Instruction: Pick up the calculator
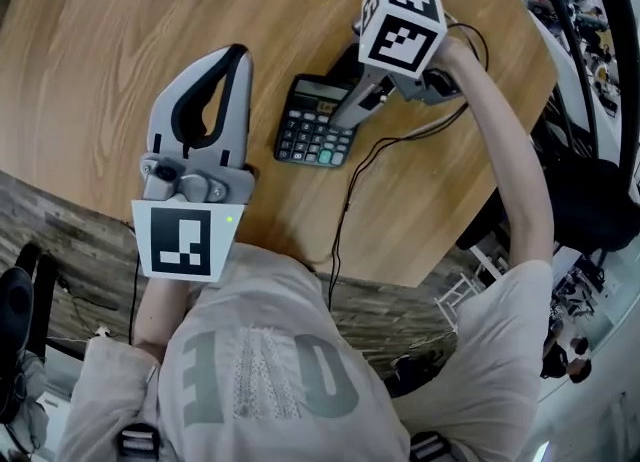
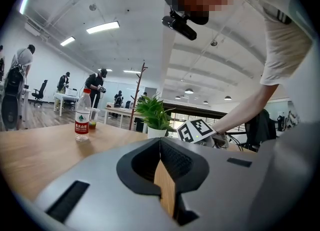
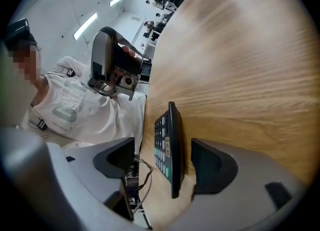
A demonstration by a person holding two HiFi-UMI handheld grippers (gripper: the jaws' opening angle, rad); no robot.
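A black calculator (image 1: 313,122) with grey and green keys lies on the round wooden table (image 1: 120,40). My right gripper (image 1: 347,95) reaches down over its right end and stands open. In the right gripper view the calculator (image 3: 170,147) shows edge-on between the two jaws of that gripper (image 3: 165,161), with a gap on each side. My left gripper (image 1: 233,55) hovers to the left of the calculator, shut and empty. In the left gripper view its jaws (image 2: 161,161) meet with only wood showing in the notch.
A black cable (image 1: 345,210) runs from the right gripper across the table and over the near edge (image 1: 390,275). Farther along the tabletop stand a water bottle (image 2: 82,116) and a potted plant (image 2: 152,115). Other people stand far off in the room.
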